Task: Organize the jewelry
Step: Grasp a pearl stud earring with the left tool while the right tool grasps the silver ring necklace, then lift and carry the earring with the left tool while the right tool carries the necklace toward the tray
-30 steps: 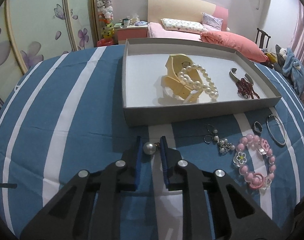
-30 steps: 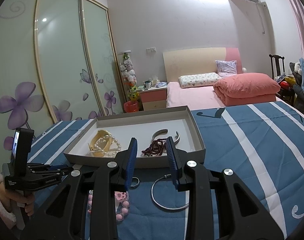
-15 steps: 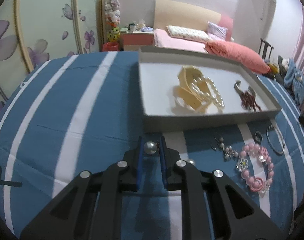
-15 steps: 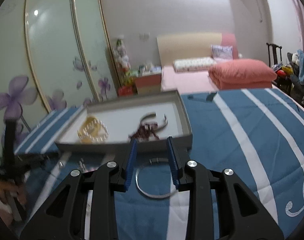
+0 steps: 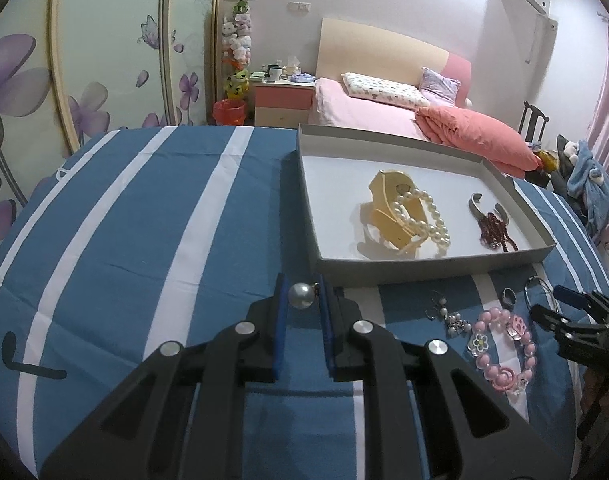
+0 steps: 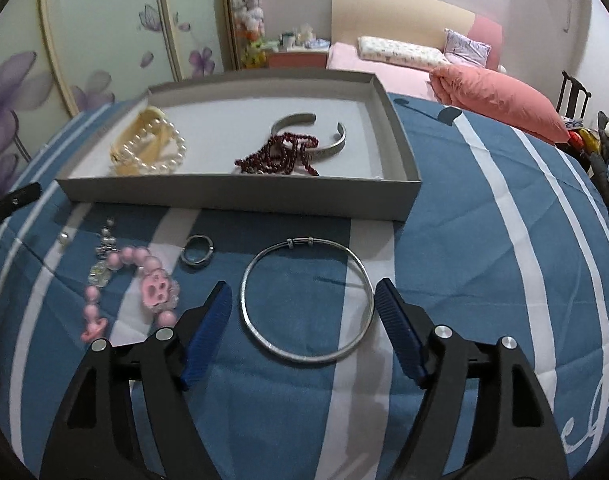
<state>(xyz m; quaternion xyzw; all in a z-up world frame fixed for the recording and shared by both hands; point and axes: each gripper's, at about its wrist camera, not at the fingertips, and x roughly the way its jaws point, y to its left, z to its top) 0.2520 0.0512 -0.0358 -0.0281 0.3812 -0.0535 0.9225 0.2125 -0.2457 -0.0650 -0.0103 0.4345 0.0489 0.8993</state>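
Left gripper (image 5: 301,297) fingers clamp pearl earring (image 5: 300,295) near tray (image 5: 388,270); right gripper (image 6: 304,300) fingers just opened wide around silver bangle (image 6: 307,299), not touching

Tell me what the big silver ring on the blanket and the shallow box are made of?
The silver bangle looks like metal: thin, grey and shiny, with small clasps on top. The grey tray seems to be cardboard, with dull, flat walls and sharp folded corners. The round pearl pinched in the left gripper is glossy; real or plastic, I cannot tell.
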